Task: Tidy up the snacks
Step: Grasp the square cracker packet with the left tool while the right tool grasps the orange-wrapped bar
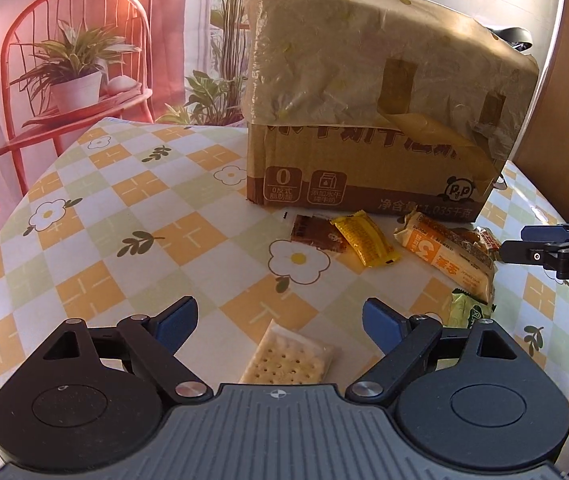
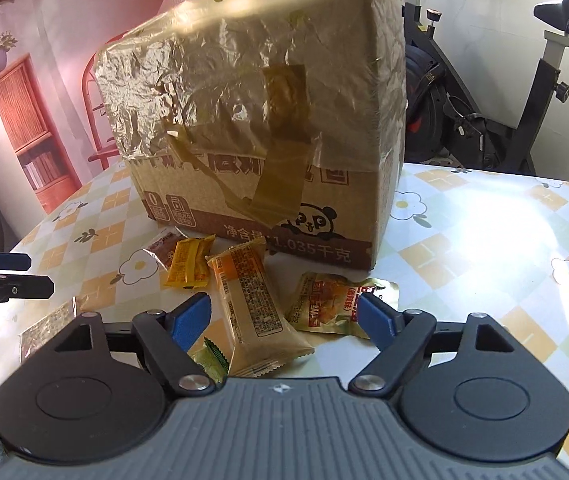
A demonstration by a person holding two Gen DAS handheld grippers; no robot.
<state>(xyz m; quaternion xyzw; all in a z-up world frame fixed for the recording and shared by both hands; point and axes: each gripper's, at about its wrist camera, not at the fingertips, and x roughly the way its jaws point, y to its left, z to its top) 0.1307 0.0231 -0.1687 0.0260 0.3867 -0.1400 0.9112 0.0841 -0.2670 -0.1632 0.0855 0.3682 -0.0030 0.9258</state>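
- We held the left gripper (image 1: 280,322) with its jaws wide, nothing between the blue pads; a clear-wrapped cracker pack (image 1: 287,358) lay on the tablecloth (image 1: 132,216) just below the gap, at lower centre of the left view.
- We held the right gripper (image 2: 284,316) with its jaws also apart, gripping nothing; a long orange-and-beige snack bar (image 2: 252,308) lay between the pads, untouched by either.
- A green packet (image 2: 210,362) peeked out beside the right gripper's left pad, and a crinkled gold-edged packet (image 2: 332,308) lay by its right pad.
- Further up sat a yellow sachet (image 2: 188,266) and a brown sachet (image 2: 162,252).
- Behind them all stood the taped cardboard box (image 2: 264,128), filling the upper centre.
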